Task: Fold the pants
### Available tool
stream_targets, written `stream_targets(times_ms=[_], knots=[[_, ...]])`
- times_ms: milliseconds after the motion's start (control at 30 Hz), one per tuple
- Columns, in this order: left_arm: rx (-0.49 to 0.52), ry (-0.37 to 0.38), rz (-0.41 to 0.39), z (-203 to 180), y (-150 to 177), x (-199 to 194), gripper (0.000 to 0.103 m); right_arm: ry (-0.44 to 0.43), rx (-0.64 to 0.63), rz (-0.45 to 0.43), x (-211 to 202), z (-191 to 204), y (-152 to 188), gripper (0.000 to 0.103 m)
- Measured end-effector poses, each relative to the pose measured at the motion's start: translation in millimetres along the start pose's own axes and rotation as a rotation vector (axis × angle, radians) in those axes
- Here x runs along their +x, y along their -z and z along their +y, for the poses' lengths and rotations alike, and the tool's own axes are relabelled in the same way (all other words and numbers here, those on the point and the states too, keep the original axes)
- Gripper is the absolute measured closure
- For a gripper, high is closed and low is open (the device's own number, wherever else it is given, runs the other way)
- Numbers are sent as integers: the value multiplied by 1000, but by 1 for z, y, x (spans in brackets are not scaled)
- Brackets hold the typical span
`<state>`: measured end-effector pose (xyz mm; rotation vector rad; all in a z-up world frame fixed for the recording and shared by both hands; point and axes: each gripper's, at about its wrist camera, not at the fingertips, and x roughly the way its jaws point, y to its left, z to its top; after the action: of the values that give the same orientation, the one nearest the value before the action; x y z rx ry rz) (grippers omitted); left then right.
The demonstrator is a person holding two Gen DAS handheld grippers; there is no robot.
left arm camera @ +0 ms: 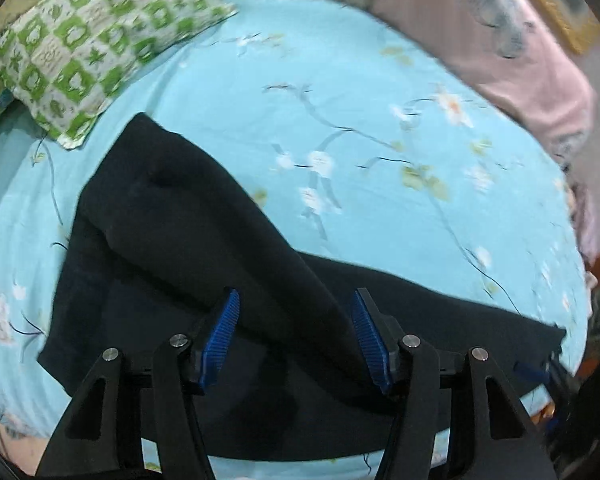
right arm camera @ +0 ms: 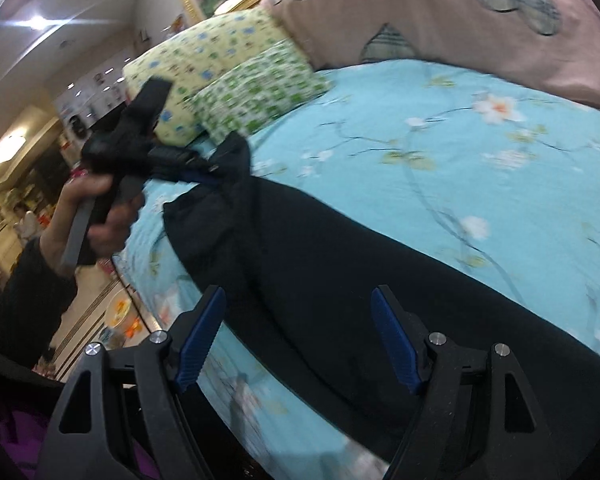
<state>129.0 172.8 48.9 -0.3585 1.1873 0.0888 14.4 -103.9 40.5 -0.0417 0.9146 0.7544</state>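
Black pants (left arm camera: 204, 240) lie across the light-blue flowered sheet (left arm camera: 340, 80) near the bed's front edge, with one layer folded diagonally over the other. My left gripper (left arm camera: 296, 294) hovers over the fold, open, with nothing pinched between its blue pads (left arm camera: 220, 336). In the right wrist view the pants (right arm camera: 340, 264) run from lower right to a bunched end at upper left. There a hand (right arm camera: 100, 216) holds the left gripper (right arm camera: 198, 174) beside that end. My right gripper (right arm camera: 300, 292) stands open above the pants, clear of the cloth.
A green checked pillow (left arm camera: 100, 52) and a yellow flowered pillow (right arm camera: 204, 60) lie at the head of the bed. A pink quilt (right arm camera: 460, 20) is heaped along the far side. The bed's edge drops to the floor (right arm camera: 100, 320) at the left.
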Motion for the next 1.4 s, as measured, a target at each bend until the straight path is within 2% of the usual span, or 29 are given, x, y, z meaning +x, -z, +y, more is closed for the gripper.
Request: stream_targets(times_ms=[133,233,267,300,367,400,433,467,500,567,767,967,1133,1400], knots=[[-32,-58,35,4,-27,10,44,-45,-61,46,34,21,-16,27],[-11,-117,46,6,-34,19,54,-72,-96,78,58,33,-26,27],[-6,-118,54,6,-32,22,62,-79,-104,91,66,35,-27,27],[-3,-111,61,6,-30,25,75,-78,-110,109,79,38,-28,27],[6,-100,53,9,-20,29,91,-56,-116,147,98,39,-28,28],[7,-101,33,9,-15,29,94,-55,-119,164,105,40,-27,30],[3,-99,13,12,-10,26,95,-61,-122,172,110,40,-27,48],[-2,-93,-2,13,-5,22,97,-70,-124,185,115,40,-25,76],[-12,-82,-26,15,2,16,97,-60,-120,194,116,39,-24,85],[-39,-46,-83,22,16,1,98,-46,-120,180,112,39,-23,92],[-142,101,-203,47,64,-31,98,-77,-128,97,74,49,-28,94],[-291,230,-265,77,107,-34,98,-78,-221,133,66,73,-13,94],[-363,278,-268,99,136,-24,98,-64,-242,179,75,77,2,94],[-412,322,-269,123,154,-10,98,-34,-272,222,83,84,7,94]])
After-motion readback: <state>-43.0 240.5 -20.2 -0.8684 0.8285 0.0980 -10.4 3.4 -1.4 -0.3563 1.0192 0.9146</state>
